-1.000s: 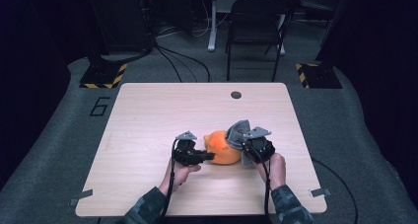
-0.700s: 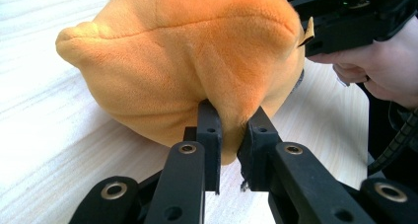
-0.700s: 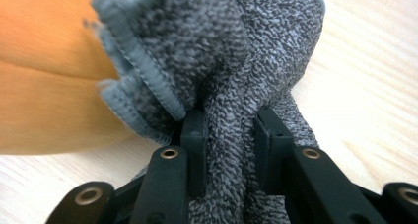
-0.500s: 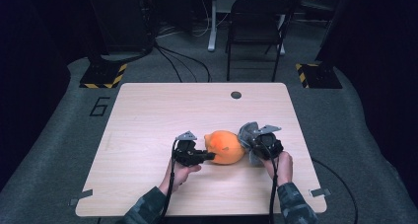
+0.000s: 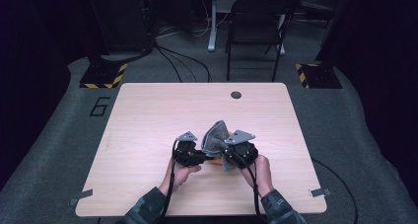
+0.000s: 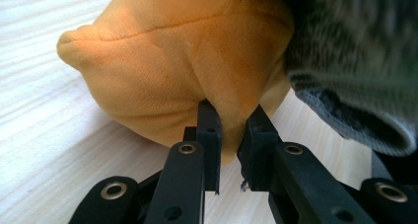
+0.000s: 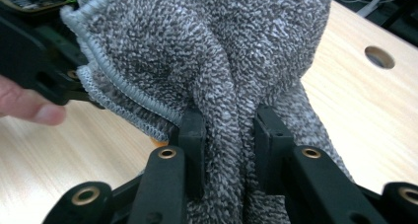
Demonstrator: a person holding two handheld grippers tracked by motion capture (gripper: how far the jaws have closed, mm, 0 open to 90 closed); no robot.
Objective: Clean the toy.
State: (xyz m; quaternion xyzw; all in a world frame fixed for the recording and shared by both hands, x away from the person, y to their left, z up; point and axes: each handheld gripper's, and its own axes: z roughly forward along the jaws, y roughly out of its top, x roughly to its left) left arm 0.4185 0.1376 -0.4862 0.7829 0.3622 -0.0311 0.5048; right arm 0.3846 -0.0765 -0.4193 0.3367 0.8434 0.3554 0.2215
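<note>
Two tools, two cloths, near the desk's front edge.

The orange cloth (image 6: 162, 71) lies on the desk (image 5: 148, 115), pinched tight by the left tool (image 6: 231, 135). At its 3 o'clock, the right tool (image 7: 229, 135) is clenched on a bunched grey towel (image 7: 217, 51) draped over it. A chair (image 5: 256, 21) stands at 12 o'clock in the dark room.

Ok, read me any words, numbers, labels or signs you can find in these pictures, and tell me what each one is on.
"6": a large dark numeral on the grey floor mat, beside the table's far left corner in the high view.
Yellow and black hazard stripes, without lettering, mark two dark floor bases beyond the table.
The orange plush, the grey cloth and the claws carry no readable text.
</note>
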